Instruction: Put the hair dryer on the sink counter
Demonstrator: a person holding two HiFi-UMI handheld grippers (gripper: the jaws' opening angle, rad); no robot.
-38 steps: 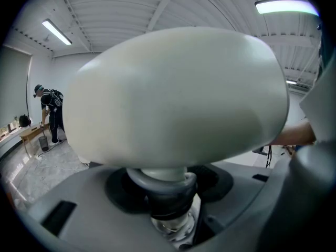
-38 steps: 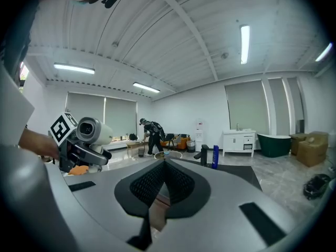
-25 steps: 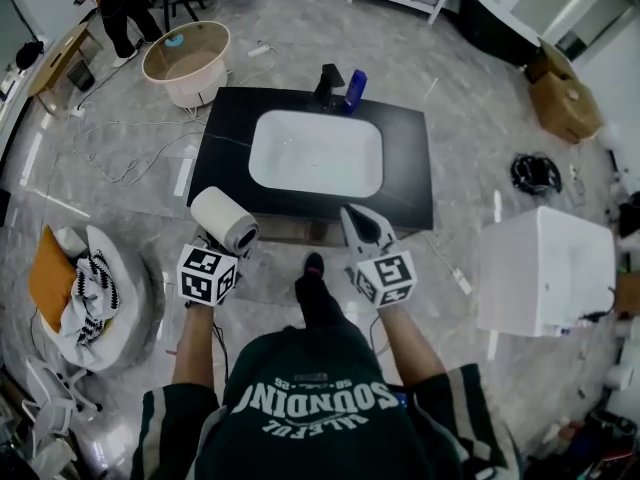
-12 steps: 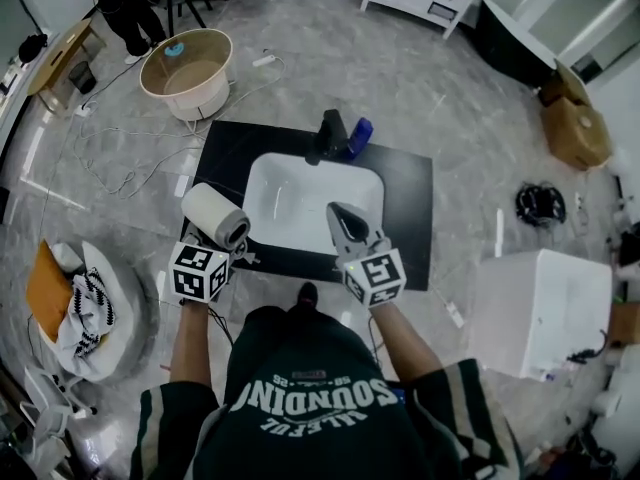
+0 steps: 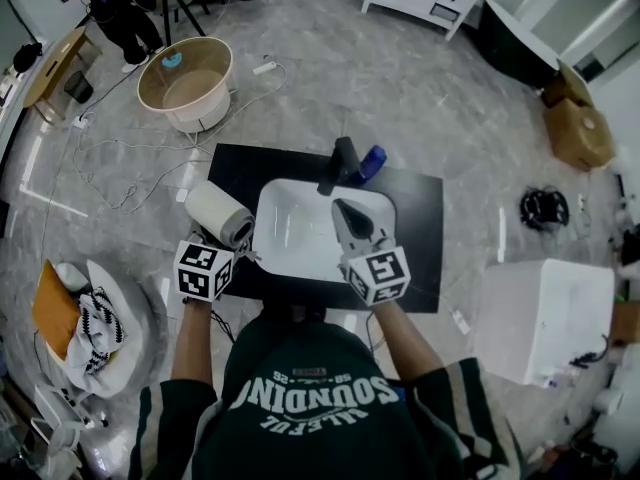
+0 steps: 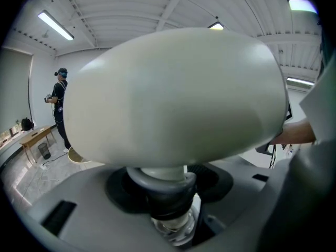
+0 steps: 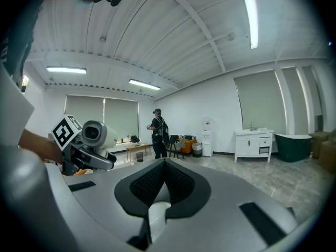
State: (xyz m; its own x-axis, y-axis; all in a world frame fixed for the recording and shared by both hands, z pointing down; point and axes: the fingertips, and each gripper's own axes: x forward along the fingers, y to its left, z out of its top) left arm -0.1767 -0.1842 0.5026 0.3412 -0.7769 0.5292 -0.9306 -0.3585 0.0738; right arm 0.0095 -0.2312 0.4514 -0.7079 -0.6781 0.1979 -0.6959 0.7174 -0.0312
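Hidden: much of the left gripper view is blocked by the hair dryer (image 6: 173,98); its handle is largely covered.
Left gripper (image 6: 164,198): jaws are clamped on the dryer's handle.
Hair dryer: smooth cream rounded barrel, held over the left edge of the black sink counter (image 5: 415,230).
Right gripper (image 7: 164,164): jaws are pressed together, nothing held, over the white basin (image 5: 290,230).

White "SOUNDING", upside-down, on the person's dark shirt (image 5: 320,403)

Blk sink counter (image 5: 418,230) w/ white basin (image 5: 293,230), faucet (image 5: 342,159), blue bottle (image 5: 372,162).
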